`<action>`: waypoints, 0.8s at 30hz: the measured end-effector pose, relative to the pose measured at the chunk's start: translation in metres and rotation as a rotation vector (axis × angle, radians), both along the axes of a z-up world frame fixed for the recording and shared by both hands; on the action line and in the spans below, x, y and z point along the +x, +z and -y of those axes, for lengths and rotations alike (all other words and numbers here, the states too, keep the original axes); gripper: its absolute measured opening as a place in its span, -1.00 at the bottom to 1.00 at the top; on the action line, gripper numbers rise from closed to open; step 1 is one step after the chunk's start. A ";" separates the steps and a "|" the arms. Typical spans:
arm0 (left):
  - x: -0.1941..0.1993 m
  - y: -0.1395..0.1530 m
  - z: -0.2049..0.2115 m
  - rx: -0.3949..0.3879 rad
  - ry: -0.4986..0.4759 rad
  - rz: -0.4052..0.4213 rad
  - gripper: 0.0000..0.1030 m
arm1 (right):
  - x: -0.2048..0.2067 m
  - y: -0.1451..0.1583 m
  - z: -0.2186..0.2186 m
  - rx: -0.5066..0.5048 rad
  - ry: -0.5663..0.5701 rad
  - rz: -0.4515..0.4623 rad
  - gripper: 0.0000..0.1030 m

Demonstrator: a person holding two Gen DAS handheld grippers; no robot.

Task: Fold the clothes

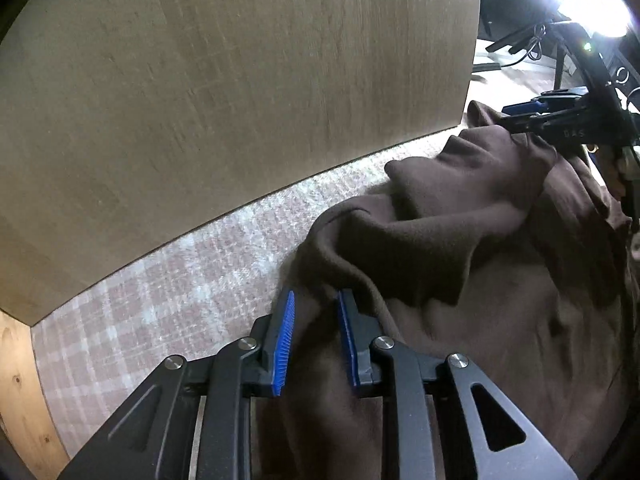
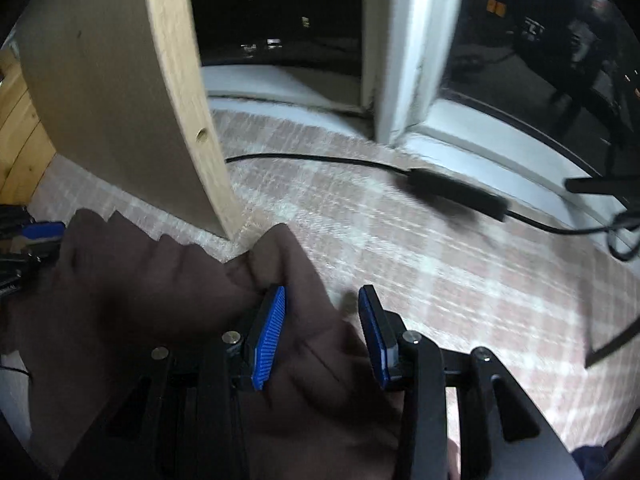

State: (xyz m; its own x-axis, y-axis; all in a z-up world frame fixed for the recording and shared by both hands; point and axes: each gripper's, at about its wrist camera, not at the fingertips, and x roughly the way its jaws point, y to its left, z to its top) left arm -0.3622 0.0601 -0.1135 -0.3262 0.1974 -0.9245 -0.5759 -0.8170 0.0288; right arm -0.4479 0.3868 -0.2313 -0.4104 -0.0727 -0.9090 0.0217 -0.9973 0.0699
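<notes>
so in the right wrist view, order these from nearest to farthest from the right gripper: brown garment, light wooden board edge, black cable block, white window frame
1. Brown fleece garment, lying between the jaws of the right gripper.
2. Light wooden board edge, standing up-left, just beyond the cloth.
3. Black cable block, on the checked rug to the upper right.
4. White window frame, at the back, beyond the rug.

One brown garment (image 1: 460, 240), two grippers, one wooden panel (image 1: 240, 100), one cable (image 2: 320, 160).
</notes>
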 end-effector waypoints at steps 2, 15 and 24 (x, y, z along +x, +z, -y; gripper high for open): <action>-0.001 -0.001 0.001 -0.004 0.008 -0.006 -0.55 | 0.004 0.003 0.004 -0.011 0.031 -0.028 -0.78; -0.002 -0.011 -0.028 0.001 -0.032 -0.038 -0.88 | 0.040 0.037 -0.019 -0.047 -0.072 -0.220 -0.84; -0.004 0.002 -0.015 -0.067 0.051 -0.105 -0.76 | 0.043 0.020 -0.050 -0.002 -0.223 -0.109 -0.67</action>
State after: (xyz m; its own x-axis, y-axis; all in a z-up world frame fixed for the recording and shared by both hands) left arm -0.3662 0.0747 -0.1112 -0.4302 0.1172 -0.8951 -0.5247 -0.8393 0.1423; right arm -0.4044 0.4371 -0.2111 -0.5122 0.0290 -0.8584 -0.1916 -0.9781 0.0813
